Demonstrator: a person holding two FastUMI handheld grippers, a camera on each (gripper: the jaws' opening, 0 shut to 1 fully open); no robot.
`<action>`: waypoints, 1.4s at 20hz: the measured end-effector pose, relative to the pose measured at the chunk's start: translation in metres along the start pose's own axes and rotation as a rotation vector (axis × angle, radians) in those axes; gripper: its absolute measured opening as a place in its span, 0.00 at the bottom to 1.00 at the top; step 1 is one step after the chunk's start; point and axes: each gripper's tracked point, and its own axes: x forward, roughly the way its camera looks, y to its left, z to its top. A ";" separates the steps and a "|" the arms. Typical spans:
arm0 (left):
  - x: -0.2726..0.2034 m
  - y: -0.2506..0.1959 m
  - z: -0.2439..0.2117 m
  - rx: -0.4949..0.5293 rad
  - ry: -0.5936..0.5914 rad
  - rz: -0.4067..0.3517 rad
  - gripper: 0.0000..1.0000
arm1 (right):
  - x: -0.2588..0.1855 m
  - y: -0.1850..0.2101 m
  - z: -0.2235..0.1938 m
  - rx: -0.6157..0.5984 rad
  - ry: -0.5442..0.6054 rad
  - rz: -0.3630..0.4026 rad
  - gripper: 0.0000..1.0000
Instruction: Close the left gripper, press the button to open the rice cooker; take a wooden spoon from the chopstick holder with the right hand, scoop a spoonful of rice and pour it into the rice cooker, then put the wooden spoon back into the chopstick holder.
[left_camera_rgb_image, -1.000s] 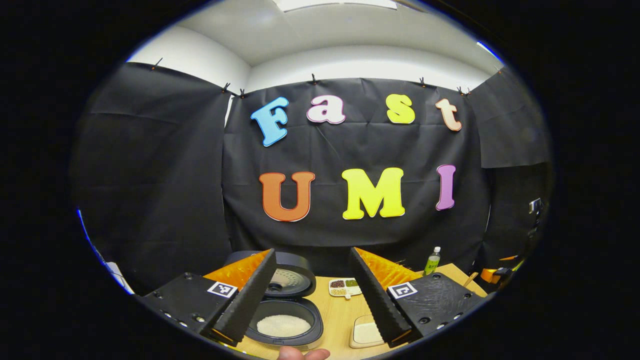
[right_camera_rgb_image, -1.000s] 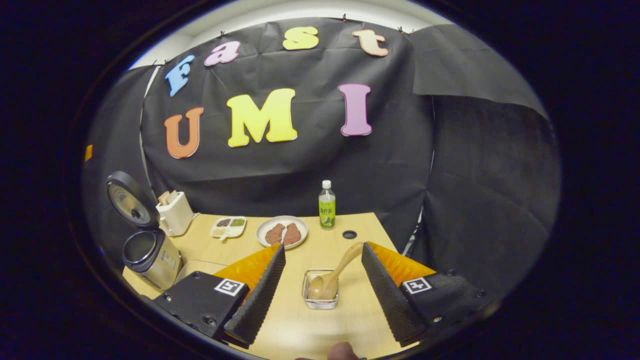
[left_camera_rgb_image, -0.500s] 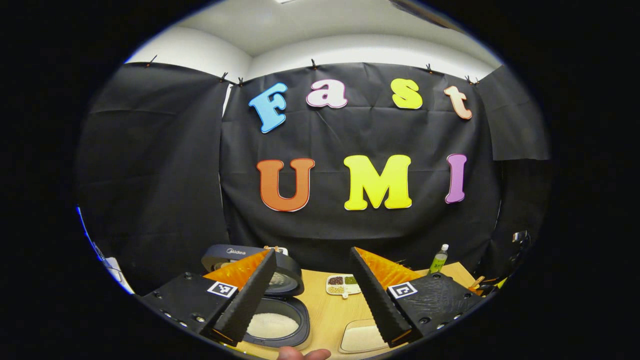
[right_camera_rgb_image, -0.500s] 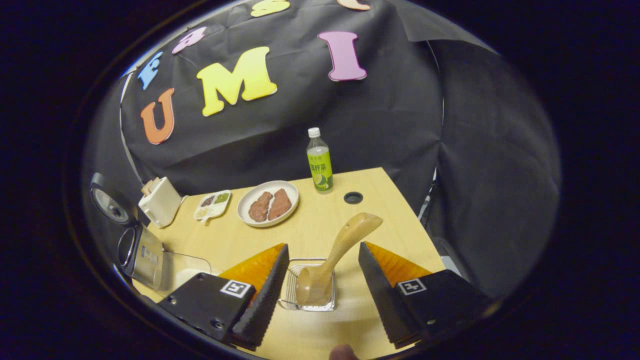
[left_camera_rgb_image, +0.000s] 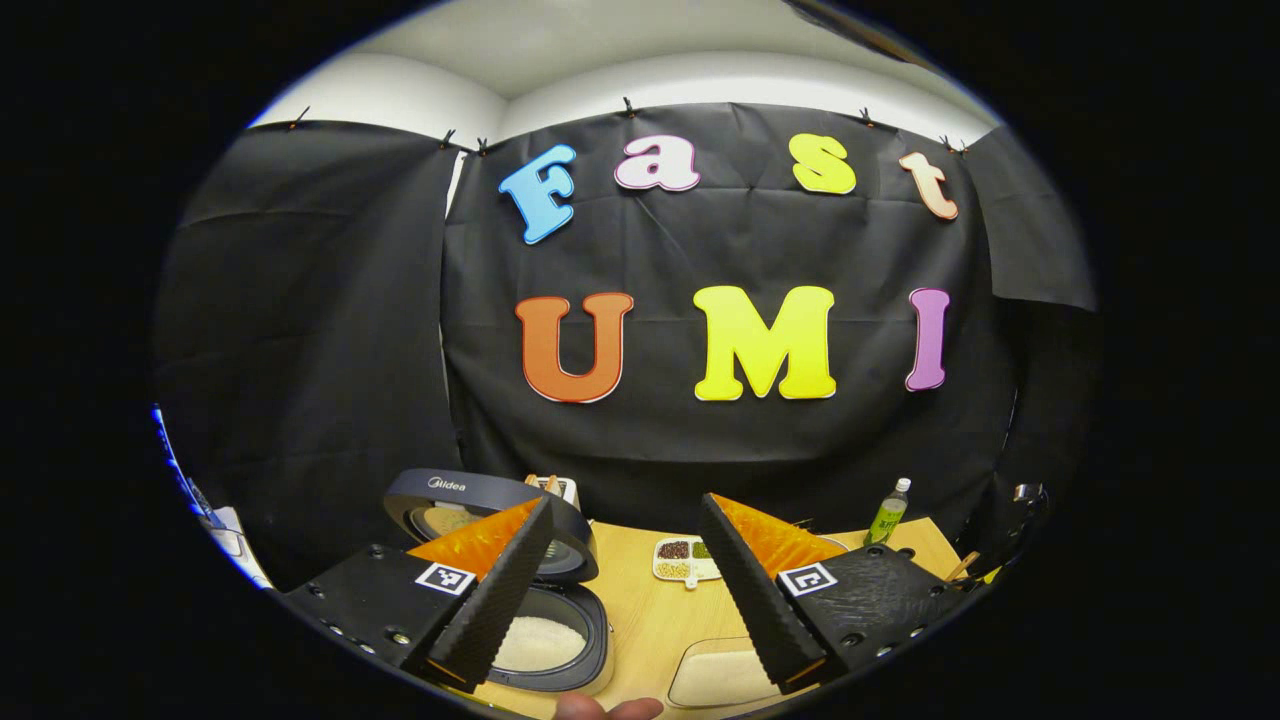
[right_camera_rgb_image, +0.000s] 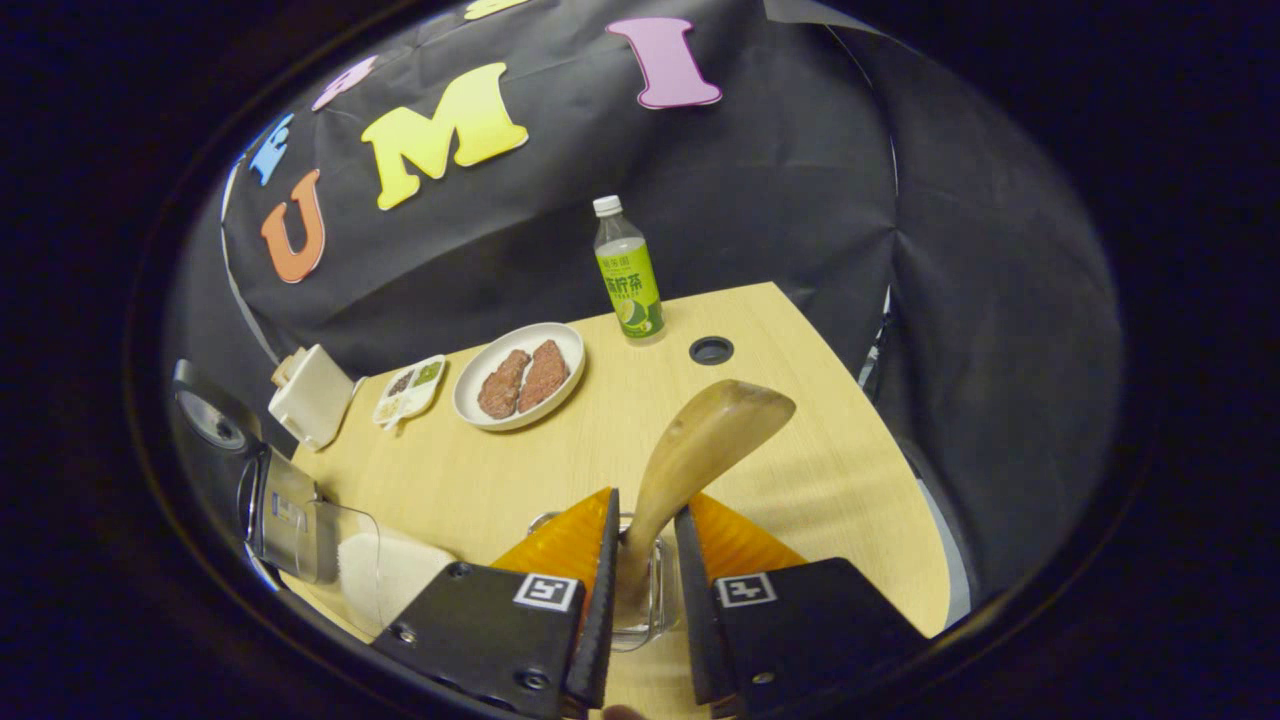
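In the right gripper view, the right gripper (right_camera_rgb_image: 640, 600) has its two fingers drawn close on either side of the wooden spoon (right_camera_rgb_image: 690, 460), apparently pressing its handle low down, where it stands in the wire chopstick holder (right_camera_rgb_image: 655, 610) on the wooden table (right_camera_rgb_image: 800, 470). The spoon's broad end rises tilted above the fingers. Farther back sit a white plate (right_camera_rgb_image: 520, 375) with two brown pieces, a green-labelled bottle (right_camera_rgb_image: 625, 275) and a small divided dish (right_camera_rgb_image: 408, 390). In the left gripper view, the left gripper (left_camera_rgb_image: 625, 590) hangs with its fingers wide apart, holding nothing. Between and below them the rice cooker (left_camera_rgb_image: 545, 645) stands with its lid up and white rice inside, beside a clear container of rice (left_camera_rgb_image: 715, 675).
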 end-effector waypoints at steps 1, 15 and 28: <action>-0.002 0.003 -0.001 -0.002 0.001 0.003 0.95 | -0.005 0.006 0.001 0.006 0.000 0.012 0.34; -0.064 0.073 0.010 -0.058 -0.058 -0.025 0.95 | -0.075 0.056 0.049 0.012 -0.182 -0.089 0.08; -0.106 0.142 -0.005 -0.051 -0.035 -0.024 0.94 | -0.118 0.237 0.011 -0.143 -0.219 0.072 0.08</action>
